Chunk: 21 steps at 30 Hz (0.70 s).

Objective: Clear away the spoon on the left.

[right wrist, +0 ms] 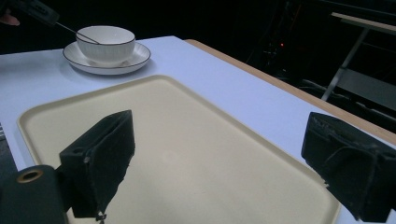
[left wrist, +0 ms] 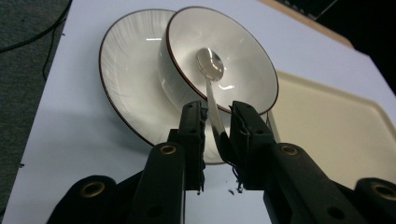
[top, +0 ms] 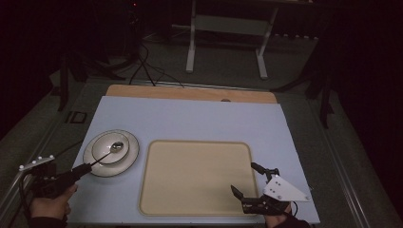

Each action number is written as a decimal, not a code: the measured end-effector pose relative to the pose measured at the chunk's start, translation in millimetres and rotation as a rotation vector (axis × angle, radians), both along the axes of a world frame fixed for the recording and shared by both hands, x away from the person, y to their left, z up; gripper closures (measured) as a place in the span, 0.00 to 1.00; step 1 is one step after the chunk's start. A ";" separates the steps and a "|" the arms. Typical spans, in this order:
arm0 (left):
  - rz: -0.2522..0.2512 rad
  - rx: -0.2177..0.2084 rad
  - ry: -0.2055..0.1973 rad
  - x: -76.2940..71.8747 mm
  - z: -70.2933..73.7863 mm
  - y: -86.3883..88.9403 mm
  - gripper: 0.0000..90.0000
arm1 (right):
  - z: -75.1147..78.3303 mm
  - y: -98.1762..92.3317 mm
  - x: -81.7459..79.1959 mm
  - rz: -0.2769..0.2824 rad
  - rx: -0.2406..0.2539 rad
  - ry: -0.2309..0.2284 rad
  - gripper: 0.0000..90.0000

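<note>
A white bowl (top: 107, 151) with a dark rim stands on a matching saucer (top: 130, 154) at the left of the blue table top. A metal spoon (top: 116, 147) lies in the bowl, its handle reaching out over the rim toward me. My left gripper (top: 88, 167) has its jaws on either side of that handle (left wrist: 214, 109). The handle leans on one pad and a gap shows at the other, so the gripper (left wrist: 217, 112) is open. My right gripper (top: 245, 178) stands wide open over the near right corner of a beige tray (top: 195, 175), holding nothing (right wrist: 219, 126).
The tray (right wrist: 187, 154) fills the middle of the table, with the bowl (right wrist: 105, 42) and saucer (right wrist: 135, 58) just beyond its left edge. A wooden strip (top: 190, 92) runs along the far table edge. A white stand (top: 228, 28) and cables lie on the floor behind.
</note>
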<state>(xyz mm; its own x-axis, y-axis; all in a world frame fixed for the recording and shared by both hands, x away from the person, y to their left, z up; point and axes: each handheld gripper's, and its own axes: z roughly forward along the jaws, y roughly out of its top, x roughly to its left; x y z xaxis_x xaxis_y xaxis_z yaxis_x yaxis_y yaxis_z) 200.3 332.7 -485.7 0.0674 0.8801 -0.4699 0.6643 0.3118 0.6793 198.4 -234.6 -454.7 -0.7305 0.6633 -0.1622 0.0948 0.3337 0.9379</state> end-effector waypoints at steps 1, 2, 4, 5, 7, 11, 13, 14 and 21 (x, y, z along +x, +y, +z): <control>0.005 0.002 -0.005 -0.1 0.2 0.0 0.86 | 0.0 0.0 0.0 -0.001 0.000 0.000 0.11; 0.011 -0.004 -0.009 0.1 0.2 0.4 0.87 | 0.0 -0.1 0.1 -0.001 0.000 0.000 0.11; 0.011 -0.008 -0.008 0.5 0.0 0.7 0.88 | -0.1 -0.1 0.2 -0.002 0.000 0.001 0.11; 0.014 -0.012 -0.003 1.2 -0.7 1.0 0.88 | -0.1 0.0 0.2 -0.002 0.000 0.003 0.11; 0.017 -0.004 -0.002 1.6 -1.2 0.3 0.91 | 0.0 0.0 0.1 -0.002 0.000 0.000 0.11; 0.025 -0.008 -0.002 2.2 -1.9 1.3 0.92 | -0.2 -0.1 0.4 -0.003 0.000 0.004 0.11; 0.037 -0.001 -0.009 2.1 -1.4 2.2 0.93 | -0.2 -0.1 0.5 -0.003 -0.001 0.003 0.11; 0.040 -0.003 -0.010 2.5 -1.1 2.3 0.93 | -0.2 -0.2 0.4 -0.002 0.000 0.004 0.11; 0.059 0.053 -0.046 3.7 4.9 4.9 0.99 | 0.0 -1.1 0.7 -0.006 0.009 0.005 0.11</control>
<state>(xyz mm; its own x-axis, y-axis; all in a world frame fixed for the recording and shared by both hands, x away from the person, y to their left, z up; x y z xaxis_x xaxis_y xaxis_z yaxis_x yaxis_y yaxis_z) 203.9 337.5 -480.8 0.0348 0.9066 -0.4206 0.6138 0.3127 0.7248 199.2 -235.7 -454.7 -0.7276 0.6688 -0.1526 0.1015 0.3250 0.9402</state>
